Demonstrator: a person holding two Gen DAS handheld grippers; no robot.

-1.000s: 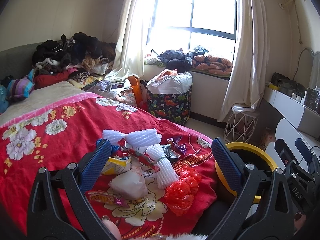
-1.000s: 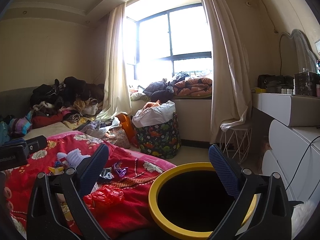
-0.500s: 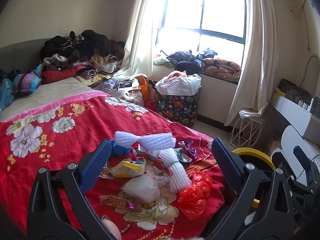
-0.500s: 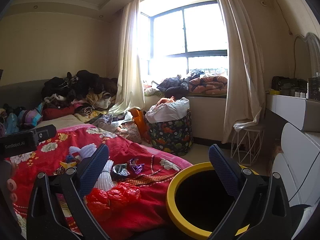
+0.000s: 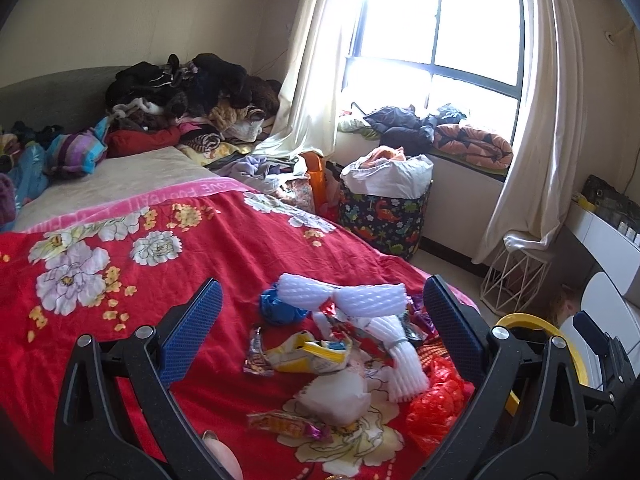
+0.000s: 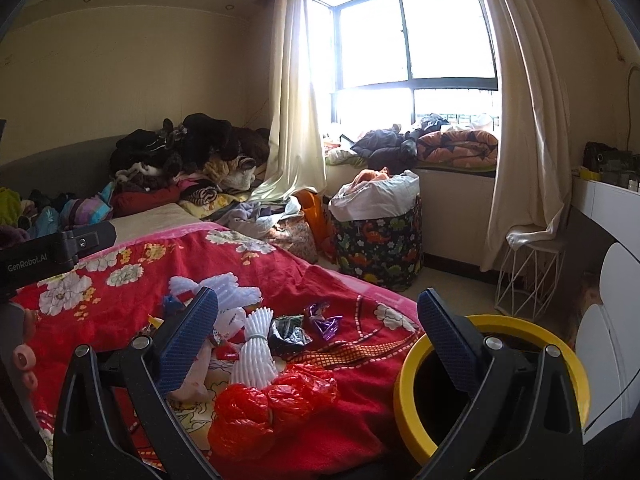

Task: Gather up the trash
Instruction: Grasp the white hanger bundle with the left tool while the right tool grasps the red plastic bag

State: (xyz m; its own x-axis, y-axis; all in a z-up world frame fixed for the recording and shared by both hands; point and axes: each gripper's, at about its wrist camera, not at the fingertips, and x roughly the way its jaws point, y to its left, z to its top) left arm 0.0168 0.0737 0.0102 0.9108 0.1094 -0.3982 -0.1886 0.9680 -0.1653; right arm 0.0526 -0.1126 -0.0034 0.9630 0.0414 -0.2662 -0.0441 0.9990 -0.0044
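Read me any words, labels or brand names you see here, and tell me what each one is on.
"GenRobot.AI": white print on the black left tool body, seen from the right wrist.
Pink woven band on the red floral blanket: lettering, too distorted to read.
Crumpled snack wrappers: print too small and creased to read.

red floral blanket (image 5: 168,280), white foam netting (image 5: 360,298), red bag (image 6: 276,404), blue wrapper (image 5: 280,308) — yellow-rimmed black bin (image 6: 412,384)

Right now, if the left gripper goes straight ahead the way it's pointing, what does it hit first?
Probably the trash pile on the red blanket: the left gripper, jaws open, points at the white foam netting, with the yellow snack wrapper just below. Depth is hard to judge.
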